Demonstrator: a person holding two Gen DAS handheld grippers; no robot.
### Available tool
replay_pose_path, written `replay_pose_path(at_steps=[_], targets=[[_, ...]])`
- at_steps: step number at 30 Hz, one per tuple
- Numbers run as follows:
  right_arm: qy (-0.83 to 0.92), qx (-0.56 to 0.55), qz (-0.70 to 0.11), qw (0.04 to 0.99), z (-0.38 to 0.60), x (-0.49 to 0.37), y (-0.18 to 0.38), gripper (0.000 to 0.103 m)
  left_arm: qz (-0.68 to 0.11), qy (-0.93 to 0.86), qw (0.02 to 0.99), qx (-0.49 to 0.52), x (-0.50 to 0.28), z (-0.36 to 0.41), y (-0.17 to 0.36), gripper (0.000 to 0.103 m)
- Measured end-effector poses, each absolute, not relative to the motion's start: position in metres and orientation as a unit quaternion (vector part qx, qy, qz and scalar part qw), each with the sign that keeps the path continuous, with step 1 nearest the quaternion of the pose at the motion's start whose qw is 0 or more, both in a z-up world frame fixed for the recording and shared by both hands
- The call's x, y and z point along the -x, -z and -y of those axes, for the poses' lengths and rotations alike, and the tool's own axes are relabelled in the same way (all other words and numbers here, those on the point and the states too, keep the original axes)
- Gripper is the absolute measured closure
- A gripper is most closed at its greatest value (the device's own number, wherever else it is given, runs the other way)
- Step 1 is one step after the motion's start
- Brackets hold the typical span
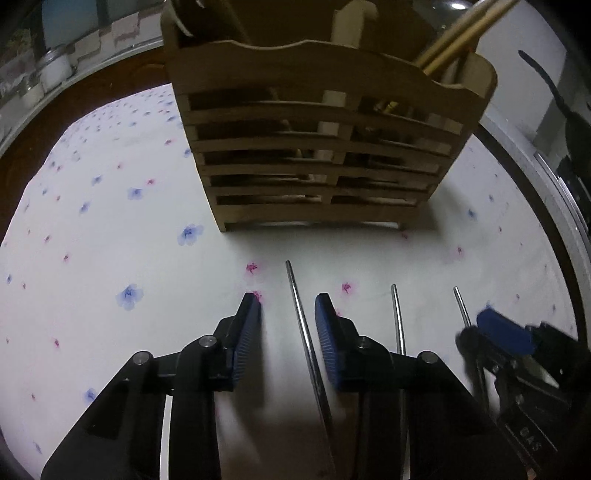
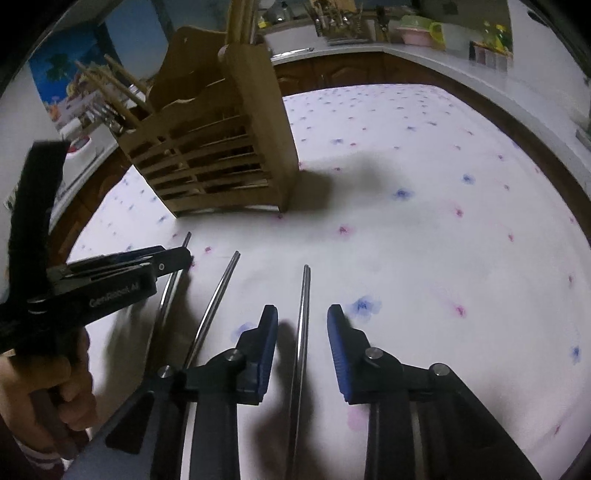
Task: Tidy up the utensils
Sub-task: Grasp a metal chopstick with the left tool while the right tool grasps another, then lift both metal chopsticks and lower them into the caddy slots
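Observation:
Three thin metal utensil handles lie side by side on the flowered cloth, in front of a slatted wooden utensil holder (image 1: 314,147) (image 2: 221,147). My left gripper (image 1: 289,301) points down at the leftmost handle (image 1: 292,284). That handle lies between the blue pads with a gap on each side, nearer the right pad. My right gripper (image 2: 303,312) straddles the rightmost handle (image 2: 305,288) the same way, with its pads clear of the metal. The middle handle (image 1: 397,317) (image 2: 218,295) lies free. Each view also shows the other gripper (image 1: 476,332) (image 2: 181,256) from the side.
Wooden chopsticks (image 1: 458,33) (image 2: 110,85) stand in the holder. The white flowered cloth (image 2: 424,240) covers a dark wooden table. A person's hand (image 2: 55,387) holds the left gripper's handle. Jars (image 1: 55,70) and a counter with dishes (image 2: 413,29) sit beyond the table.

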State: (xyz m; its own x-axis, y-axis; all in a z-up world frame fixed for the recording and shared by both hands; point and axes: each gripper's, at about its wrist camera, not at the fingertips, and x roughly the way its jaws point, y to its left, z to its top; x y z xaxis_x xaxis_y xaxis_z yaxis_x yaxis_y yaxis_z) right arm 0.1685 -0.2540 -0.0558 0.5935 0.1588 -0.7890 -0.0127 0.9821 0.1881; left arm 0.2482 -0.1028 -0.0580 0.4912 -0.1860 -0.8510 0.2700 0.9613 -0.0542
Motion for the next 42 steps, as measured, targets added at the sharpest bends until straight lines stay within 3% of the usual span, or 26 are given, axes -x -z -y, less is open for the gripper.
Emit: replay_pose_path(at_steps=[3, 5, 10, 17, 26, 32, 42], targets=[[-0.042, -0.055, -0.449, 0.891, 0.247, -0.174, 0.056, 0.077, -0.479, 0.140, 0.864, -0.066, -0.238, 0.105, 0.058, 0.087], [-0.035, -0.029, -0.447, 0.894, 0.241, -0.177, 0.058, 0.085, -0.477, 0.151, 0.863, -0.075, -0.231, 0.106, 0.058, 0.093], [-0.038, -0.003, -0.445, 0.894, 0.236, -0.171, 0.059, 0.096, -0.485, 0.171, 0.855, -0.063, -0.218, 0.089, 0.058, 0.095], [-0.039, -0.014, -0.444, 0.895, 0.238, -0.173, 0.059, 0.096, -0.478, 0.156, 0.861, -0.071, -0.215, 0.093, 0.058, 0.093], [-0.056, -0.049, -0.444, 0.893, 0.241, -0.164, 0.053, 0.098, -0.472, 0.166, 0.865, -0.028, -0.202, 0.070, 0.047, 0.099], [-0.085, -0.090, -0.403, 0.907, 0.247, -0.130, 0.015, 0.098, -0.434, 0.191, 0.879, 0.059, -0.164, 0.028, 0.005, 0.099], [-0.112, -0.125, -0.312, 0.935, 0.257, -0.085, -0.064, 0.098, -0.361, 0.212, 0.902, 0.106, -0.115, -0.005, -0.059, 0.099]])
